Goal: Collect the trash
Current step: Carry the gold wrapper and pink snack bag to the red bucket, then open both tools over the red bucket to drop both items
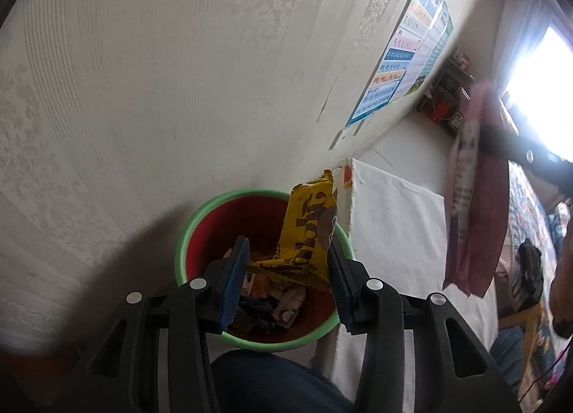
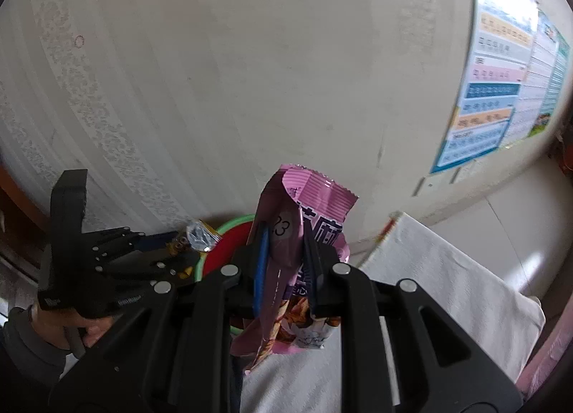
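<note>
Held right over the green-rimmed red plastic bin [image 1: 186,234] for dropping, the left gripper [image 1: 286,270] fingers clamp a yellow crinkled snack wrapper [image 1: 304,230], while the right gripper [image 2: 284,270] fingers pinch a pink foil snack bag [image 2: 304,230] alongside, awaiting its turn.

Beyond the left claw [image 1: 288,271], the lower part of the red bin [image 1: 215,234] is hidden behind the claw's fingers and the yellow wrapper [image 1: 304,234]; the scraps lying inside it are too dark and tangled to tell apart. Far to that claw's right, the pink wrapper [image 1: 472,205] is smeared by blur, its print unreadable, and the right claw [image 1: 515,151] holding it is washed out by window glare. From the right wrist, the pink wrapper covers most of the bin, leaving only a sliver of rim. Left of the right claw, the hand [image 2: 89,334] is half hidden by the left claw's handle. The wall poster [image 2: 501,83] is cut off by the picture's edge, its text too small to read.
</note>
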Demonstrator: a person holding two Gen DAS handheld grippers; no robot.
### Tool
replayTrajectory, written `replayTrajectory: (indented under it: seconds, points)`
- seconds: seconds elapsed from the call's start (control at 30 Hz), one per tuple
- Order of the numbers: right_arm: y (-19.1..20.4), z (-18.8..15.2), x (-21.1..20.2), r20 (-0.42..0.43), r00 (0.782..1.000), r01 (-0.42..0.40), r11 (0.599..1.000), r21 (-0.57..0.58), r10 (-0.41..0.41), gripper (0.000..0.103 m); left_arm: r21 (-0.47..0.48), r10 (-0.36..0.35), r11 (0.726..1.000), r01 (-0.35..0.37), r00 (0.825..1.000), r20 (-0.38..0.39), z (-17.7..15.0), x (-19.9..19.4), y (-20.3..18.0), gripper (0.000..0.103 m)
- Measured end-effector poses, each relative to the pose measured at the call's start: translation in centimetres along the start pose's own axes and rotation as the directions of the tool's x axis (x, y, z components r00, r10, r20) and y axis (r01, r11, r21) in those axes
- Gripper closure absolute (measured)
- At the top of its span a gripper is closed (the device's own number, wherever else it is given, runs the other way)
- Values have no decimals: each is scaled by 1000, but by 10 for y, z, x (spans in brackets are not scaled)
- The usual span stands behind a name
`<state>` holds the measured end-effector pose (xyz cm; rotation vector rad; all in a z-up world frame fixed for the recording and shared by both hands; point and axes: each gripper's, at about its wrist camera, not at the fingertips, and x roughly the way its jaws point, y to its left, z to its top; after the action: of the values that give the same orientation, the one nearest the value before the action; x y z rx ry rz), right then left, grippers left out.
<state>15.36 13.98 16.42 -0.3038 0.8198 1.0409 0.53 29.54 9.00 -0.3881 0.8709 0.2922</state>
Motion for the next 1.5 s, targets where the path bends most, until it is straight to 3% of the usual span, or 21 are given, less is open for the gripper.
replayTrajectory:
  seconds: [0.37, 0.83, 1.33, 1.43, 1.5]
  points:
    - [24, 12, 26, 8, 997, -73, 994, -79, 74, 85, -110, 29, 994, -28, 1000, 5, -8, -3, 33, 62]
    - [28, 21, 52, 39, 998, -44, 996, -77, 47, 85, -117, -6, 993, 5, 1000, -6, -1, 2, 45, 62]
    - [18, 2, 108, -39, 997, -70, 997, -20, 69, 84, -89, -7, 996, -4, 994, -113, 3, 41, 45, 60]
    - [15, -6, 112, -54, 997, -52, 999, -5, 52, 74, -79, 6, 997, -17, 991, -133, 2, 46, 43, 57]
    - [12, -9, 108, -38, 999, -32, 999, 6, 32, 51, -68, 18, 997, -28, 989, -144, 1, 47, 43, 39]
